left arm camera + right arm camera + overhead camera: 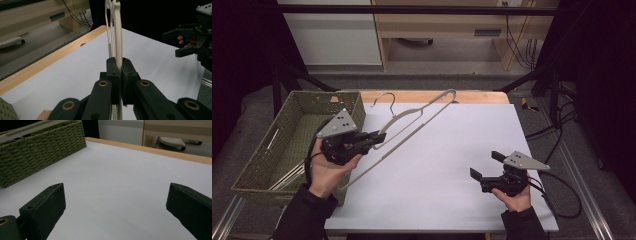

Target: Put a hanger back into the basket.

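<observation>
White tabletop (pixel 452 150) with a wooden far edge, dark room behind it and a wicker basket (pixel 287 135) off to your left hand's side, so nothing much to snag on. Your left gripper (pixel 374 137) has its jaws clamped tight on the pale hanger (pixel 412 122), pinching one thin arm of it. In the left gripper view the frame runs straight up and away from the jaws, lifted clear of the tabletop, with the hook end far out ahead of them. I'd guess it's light and fairly stiff, but long and thin, so it'll want to swing or twist around that single pinch point. The smooth finish looks like it could slip if you tilt fast. Gripping nearer the neck, just under the hook, would balance it better than out on an arm. Your right gripper (pixel 484 165) sits well apart from it with jaws spread wide and nothing between them, so it's free to steady the far end.
</observation>
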